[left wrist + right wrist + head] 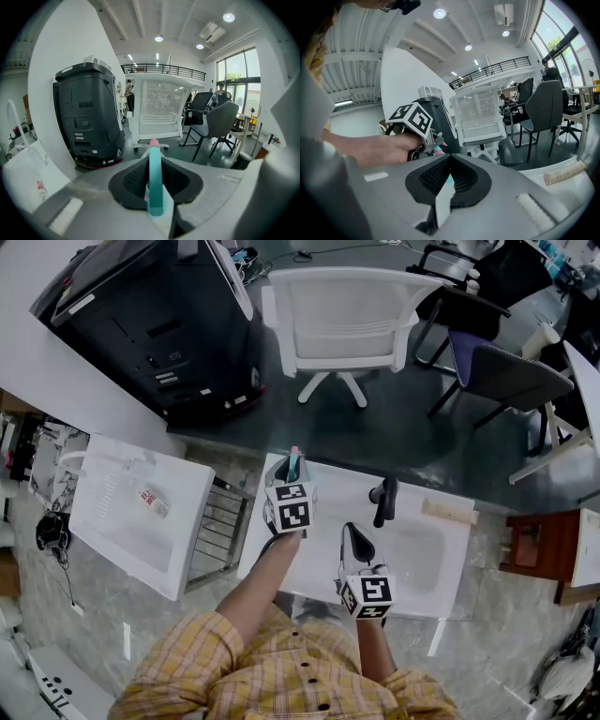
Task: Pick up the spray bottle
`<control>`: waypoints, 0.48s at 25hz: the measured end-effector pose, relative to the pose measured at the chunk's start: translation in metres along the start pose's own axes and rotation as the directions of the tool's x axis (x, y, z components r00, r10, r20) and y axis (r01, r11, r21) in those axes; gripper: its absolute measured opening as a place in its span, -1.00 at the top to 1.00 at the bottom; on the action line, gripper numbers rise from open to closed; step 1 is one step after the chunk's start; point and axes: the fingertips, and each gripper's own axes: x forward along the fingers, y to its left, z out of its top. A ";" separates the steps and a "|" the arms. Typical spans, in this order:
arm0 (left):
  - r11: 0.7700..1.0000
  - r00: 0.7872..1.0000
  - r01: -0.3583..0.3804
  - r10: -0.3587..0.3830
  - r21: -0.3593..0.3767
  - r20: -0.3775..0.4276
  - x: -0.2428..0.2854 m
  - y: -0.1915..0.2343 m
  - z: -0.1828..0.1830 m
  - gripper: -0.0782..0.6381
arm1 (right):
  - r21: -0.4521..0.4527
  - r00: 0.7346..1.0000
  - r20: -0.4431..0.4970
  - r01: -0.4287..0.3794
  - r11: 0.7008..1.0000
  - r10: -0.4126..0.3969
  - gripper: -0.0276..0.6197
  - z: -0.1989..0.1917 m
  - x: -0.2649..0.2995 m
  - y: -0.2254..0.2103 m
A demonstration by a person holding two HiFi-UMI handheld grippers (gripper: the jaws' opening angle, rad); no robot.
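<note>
Currently: left hand-held gripper (154, 161) pinches slim teal spray bottle (155, 187); right hand-held gripper (450, 161) pressed together, empty. Hazard: narrow bottle may pivot or slip from the grip when lifted.

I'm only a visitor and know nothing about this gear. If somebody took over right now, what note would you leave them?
Left gripper: jaws closed on the bottle.
Right gripper: jaws together, empty, held over the sink.
Bottle: at the sink's far left corner, in the left jaws.
Done: bottle gripped.
Left: lift it clear. Whether it is already off the surface can't be told.
</note>
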 end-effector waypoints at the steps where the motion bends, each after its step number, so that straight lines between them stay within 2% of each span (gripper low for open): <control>1: 1.000 1.000 0.002 -0.002 -0.002 0.004 -0.002 0.000 0.002 0.58 | 0.002 1.000 0.002 -0.002 1.000 0.002 0.91 0.001 0.000 0.000; 6: 1.000 0.999 0.015 -0.014 -0.015 0.043 -0.014 0.000 0.014 0.58 | 0.000 1.000 0.014 -0.017 1.000 0.017 0.91 0.008 -0.003 0.003; 12: 0.999 0.996 0.034 -0.035 0.007 0.087 -0.039 -0.006 0.024 0.58 | -0.018 0.999 0.031 -0.040 0.999 0.041 0.91 0.020 -0.008 0.007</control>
